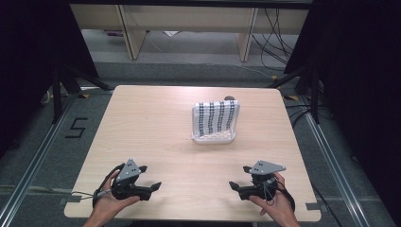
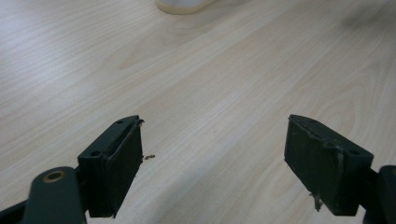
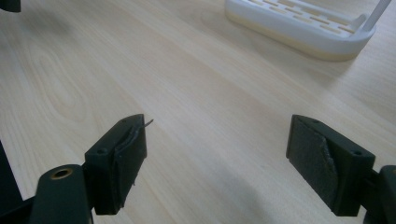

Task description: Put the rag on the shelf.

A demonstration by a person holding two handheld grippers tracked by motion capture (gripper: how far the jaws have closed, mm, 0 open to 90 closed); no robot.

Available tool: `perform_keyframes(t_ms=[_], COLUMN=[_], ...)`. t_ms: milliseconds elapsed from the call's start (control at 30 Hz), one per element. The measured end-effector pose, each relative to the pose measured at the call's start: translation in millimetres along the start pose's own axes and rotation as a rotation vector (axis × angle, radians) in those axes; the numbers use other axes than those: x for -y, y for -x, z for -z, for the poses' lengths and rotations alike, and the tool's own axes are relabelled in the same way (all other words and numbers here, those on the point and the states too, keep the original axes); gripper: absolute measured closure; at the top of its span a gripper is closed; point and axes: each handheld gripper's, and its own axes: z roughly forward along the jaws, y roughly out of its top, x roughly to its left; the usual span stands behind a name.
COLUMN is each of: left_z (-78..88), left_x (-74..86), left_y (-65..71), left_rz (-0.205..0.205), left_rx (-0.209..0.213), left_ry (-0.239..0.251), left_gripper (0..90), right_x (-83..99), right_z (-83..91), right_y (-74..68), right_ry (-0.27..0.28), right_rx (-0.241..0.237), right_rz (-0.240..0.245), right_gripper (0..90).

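A white slatted rack (image 1: 213,137) stands on the wooden table (image 1: 151,127), right of centre toward the back. A white cloth with dark checked stripes (image 1: 216,117) hangs over its upright frame. The rack's base (image 3: 299,28) lies ahead of my right gripper, and its edge (image 2: 182,5) peeks in at the top of the left gripper view. My left gripper (image 1: 150,179) rests near the front left edge, held by a hand, jaws wide apart with nothing between them (image 2: 212,163). My right gripper (image 1: 239,178) sits near the front right, likewise open and empty (image 3: 215,163).
A small dark round object (image 1: 230,98) sits just behind the rack. Beyond the table are wooden furniture legs (image 1: 135,33) and loose cables (image 1: 279,38) on the floor. A black stand (image 1: 61,80) is at the left, another (image 1: 309,80) at the right.
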Motion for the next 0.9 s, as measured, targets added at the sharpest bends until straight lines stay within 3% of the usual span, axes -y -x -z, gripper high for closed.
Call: perform_keyframes(t_ms=[67,100,133,167,200,233,433,900], left_z=[0.2,2.7,1.7,2.5,1.2,2.9,1.2,0.4], left_x=[2.1,3.0,4.6,6.1,7.8,9.3,12.9,13.8], left_y=[3.4,2.4,4.6,4.8,7.1,6.2,5.2,2.9], left_rz=[0.022,-0.009,0.012,-0.003,0.013,-0.015,-0.03,-0.014], left_rx=[0.001,-0.001,0.0,0.005,0.004,0.006,0.001,-0.006], left_ry=[0.016,-0.009,0.009,0.003,0.014,-0.015,-0.039,-0.034], left_gripper=[18.7,18.7,18.7,18.7,18.7,18.7,18.7,18.6], right_x=[2.4,3.4,4.3,5.2,6.1,6.9,8.5,9.4], right_z=[-0.5,-0.3,-0.6,-1.4,-1.2,-2.1,-6.1,-6.5], right_y=[0.8,0.1,-0.5,-0.4,-3.0,-3.0,-1.4,-0.3], right_ry=[0.003,-0.007,-0.007,-0.011,-0.025,-0.023,-0.039,-0.042], right_rx=[0.004,0.004,0.008,0.008,0.009,0.009,-0.001,0.014], right_rz=[0.019,0.014,0.011,0.019,-0.002,0.005,0.038,0.043], right_gripper=[20.9,20.9,20.9,20.8,20.8,20.8,20.8,20.9])
